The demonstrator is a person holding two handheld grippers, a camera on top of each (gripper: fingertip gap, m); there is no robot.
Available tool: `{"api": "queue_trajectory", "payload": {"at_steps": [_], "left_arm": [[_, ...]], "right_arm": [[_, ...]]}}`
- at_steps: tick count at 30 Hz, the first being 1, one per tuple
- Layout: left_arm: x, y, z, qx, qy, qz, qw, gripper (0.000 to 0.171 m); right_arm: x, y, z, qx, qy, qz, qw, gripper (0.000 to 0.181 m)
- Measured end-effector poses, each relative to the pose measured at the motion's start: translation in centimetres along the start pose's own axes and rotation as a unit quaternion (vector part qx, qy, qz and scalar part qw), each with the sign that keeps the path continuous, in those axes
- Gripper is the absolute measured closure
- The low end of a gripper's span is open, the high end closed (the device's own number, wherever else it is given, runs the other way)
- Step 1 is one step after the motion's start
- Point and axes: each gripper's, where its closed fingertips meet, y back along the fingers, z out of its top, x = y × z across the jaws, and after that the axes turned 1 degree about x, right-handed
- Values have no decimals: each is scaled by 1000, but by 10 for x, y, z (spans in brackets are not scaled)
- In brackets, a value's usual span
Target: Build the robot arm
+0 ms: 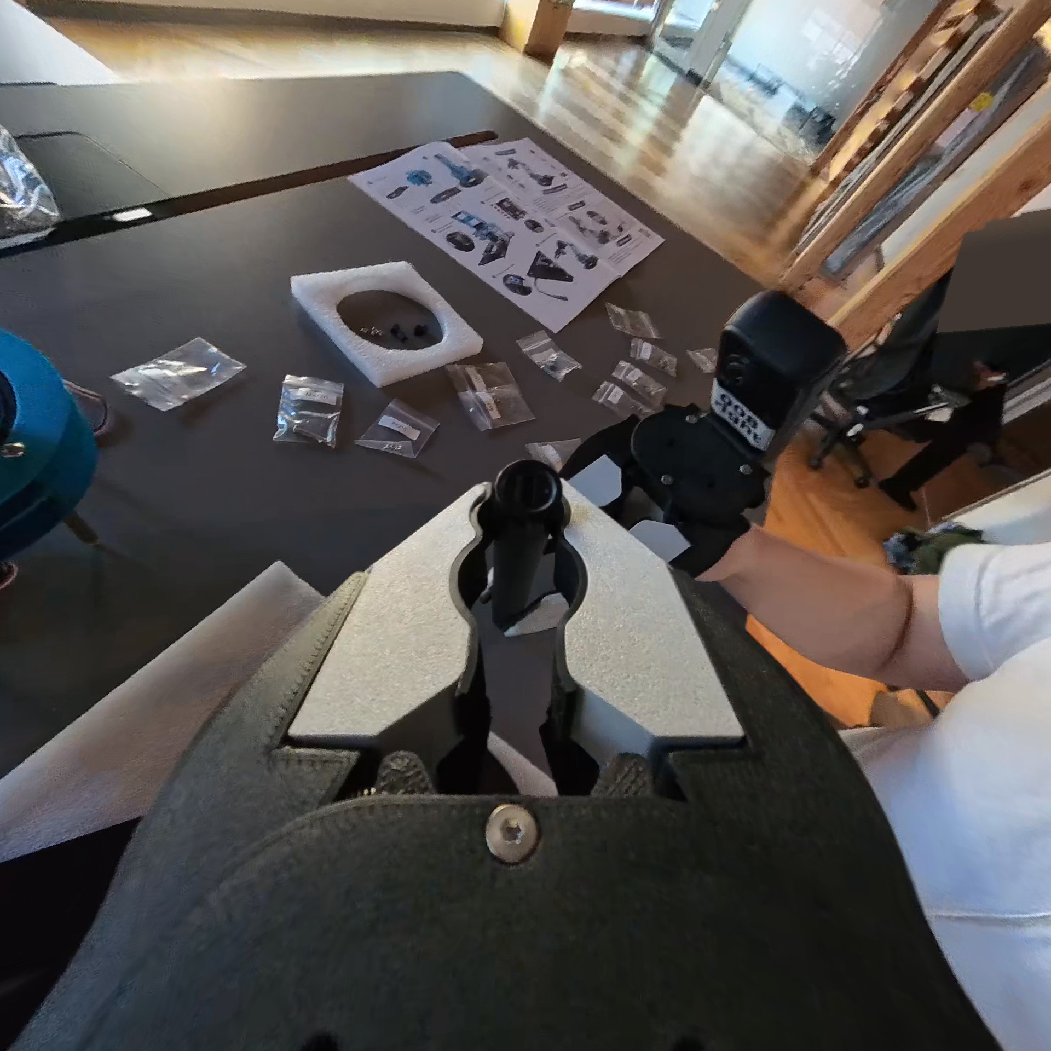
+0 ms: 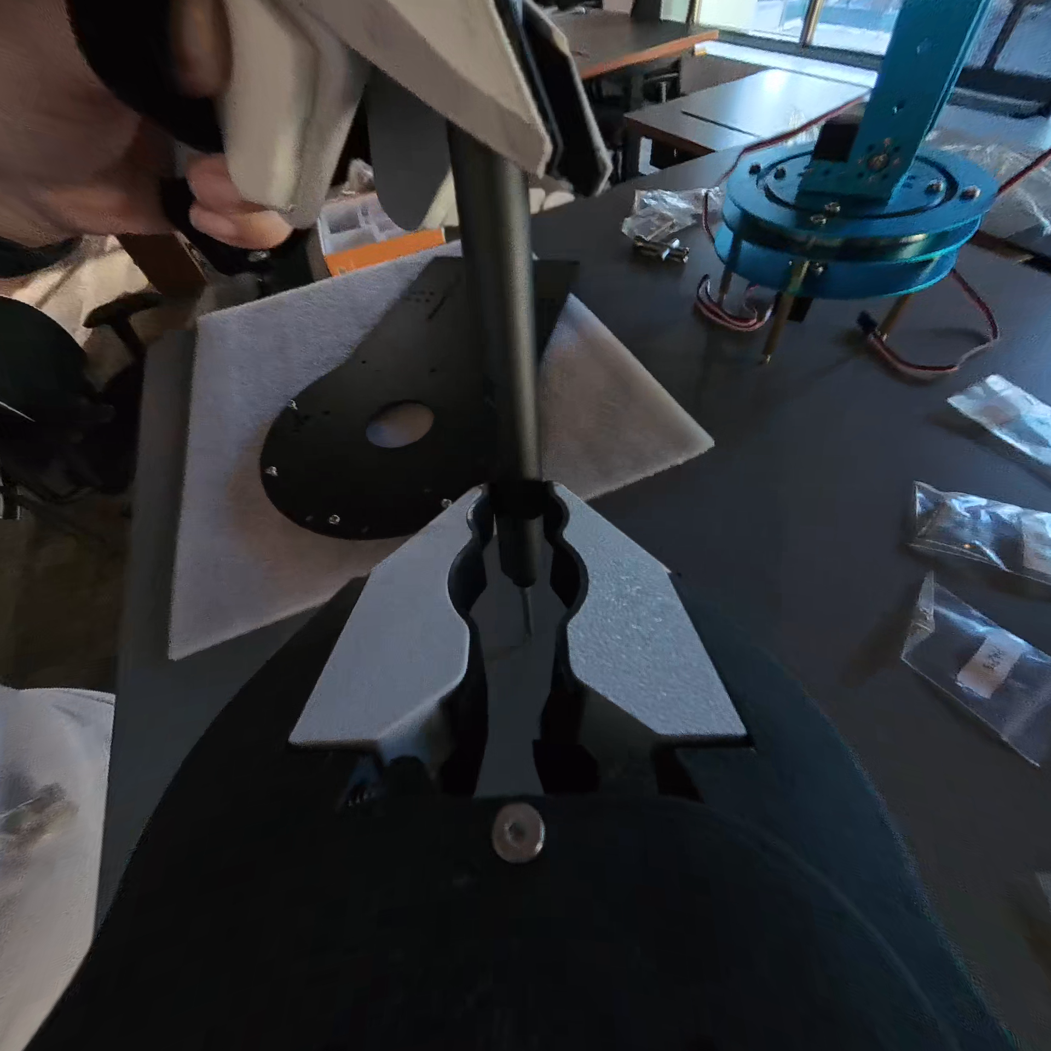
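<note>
The left hand-held gripper (image 1: 520,506) is closed on the upper end of a slim black pen-shaped screwdriver (image 1: 514,546), whose round cap shows between its grey fingertips. In the right wrist view the same tool (image 2: 500,352) runs down, slightly tilted, from the left hand-held gripper (image 2: 512,136) into the right hand-held gripper (image 2: 520,506), whose jaws are nearly closed around the narrow lower section. Whether they actually press on it cannot be told from this angle. The thin metal bit (image 2: 528,617) hangs just above the dark worktop (image 2: 796,512).

Beside the tool lies a black perforated metal plate with a round hole (image 2: 352,449), resting on a white foam sheet (image 2: 244,432). A blue round metal turntable base on brass standoffs (image 2: 853,227) stands well apart to the right. Across the worktop (image 1: 227,239) lie small clear plastic bags (image 1: 310,409), a white foam square with a round cut-out (image 1: 387,321) and a printed instruction sheet (image 1: 506,227).
</note>
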Motion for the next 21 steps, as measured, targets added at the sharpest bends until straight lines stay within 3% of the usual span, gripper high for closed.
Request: {"api": "queue_trajectory", "payload": {"at_steps": [6, 12, 17, 21], "left_arm": [[-25, 31, 23, -87, 6, -69, 994, 153], [-32, 70, 27, -185, -8, -97, 978, 158], [-37, 108, 17, -154, -19, -152, 976, 159], [-38, 128, 3, -120, -81, -153, 978, 159]], "right_arm": [[19, 8, 40, -55, 31, -33, 997, 166], [60, -6, 68, -83, 31, -42, 995, 167], [109, -26, 84, -124, -20, 125, 984, 159], [126, -43, 93, -120, -53, 191, 973, 152]]}}
